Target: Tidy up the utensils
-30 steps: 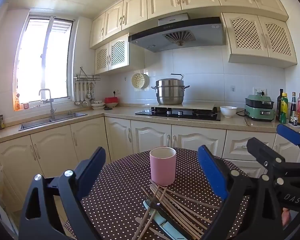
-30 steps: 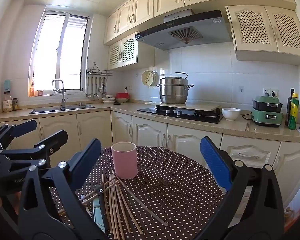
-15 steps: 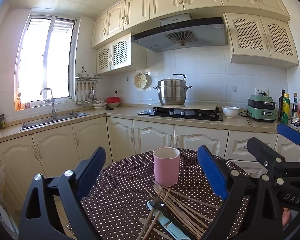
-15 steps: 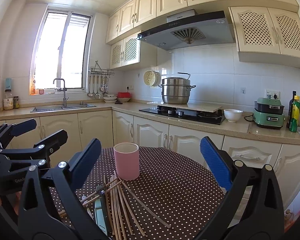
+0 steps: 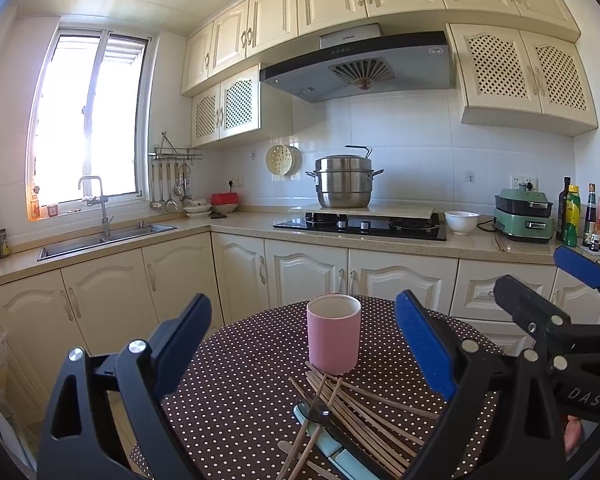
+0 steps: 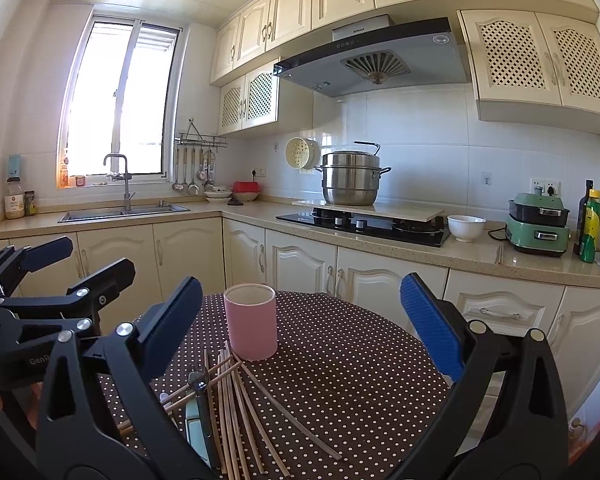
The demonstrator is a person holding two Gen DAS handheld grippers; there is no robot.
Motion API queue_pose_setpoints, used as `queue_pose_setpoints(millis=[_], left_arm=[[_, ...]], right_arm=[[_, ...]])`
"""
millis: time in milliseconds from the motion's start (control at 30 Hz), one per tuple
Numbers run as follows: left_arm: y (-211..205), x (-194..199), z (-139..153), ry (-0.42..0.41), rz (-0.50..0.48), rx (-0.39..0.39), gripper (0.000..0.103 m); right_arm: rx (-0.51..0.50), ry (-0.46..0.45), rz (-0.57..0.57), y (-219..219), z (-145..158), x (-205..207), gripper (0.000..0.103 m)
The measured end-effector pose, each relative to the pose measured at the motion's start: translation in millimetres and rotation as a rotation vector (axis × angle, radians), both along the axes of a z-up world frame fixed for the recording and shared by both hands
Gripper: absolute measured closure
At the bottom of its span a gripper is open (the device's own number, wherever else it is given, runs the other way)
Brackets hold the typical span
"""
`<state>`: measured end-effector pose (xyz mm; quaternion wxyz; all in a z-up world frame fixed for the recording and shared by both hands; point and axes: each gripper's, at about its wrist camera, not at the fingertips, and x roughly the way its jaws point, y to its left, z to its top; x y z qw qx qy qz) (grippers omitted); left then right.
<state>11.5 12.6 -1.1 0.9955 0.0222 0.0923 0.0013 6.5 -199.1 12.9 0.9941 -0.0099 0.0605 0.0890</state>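
Pink cup [image 5: 333, 334] looms slightly nearer; each hand-held gripper [image 5: 304, 344] [image 6: 300, 328] stays wide open, empty.

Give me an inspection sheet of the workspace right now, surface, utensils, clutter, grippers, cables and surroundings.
Surface: round table with brown polka-dot cloth.
Job's things: pink cup upright, nothing seen inside from here; wooden chopsticks scattered in front of it; pale blue utensil lying under them.
Clutter: nothing seen on the table.
Grippers: left gripper open, holding nothing; right gripper open, holding nothing; both above the near table edge.
Cables: one cord beside the green cooker on the counter.
Surroundings: kitchen with sink, steel pot on hob, white bowl, bottles.
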Motion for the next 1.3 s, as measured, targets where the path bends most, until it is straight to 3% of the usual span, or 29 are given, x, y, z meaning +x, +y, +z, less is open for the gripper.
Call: queue_pose_setpoints(millis=[1300], left_arm=[[-8.4, 6.5, -6.2, 0.022, -0.002, 0.009, 0.012]], right_arm=[[0.015, 0.038, -0.007, -0.4, 0.4, 5.1, 0.006]])
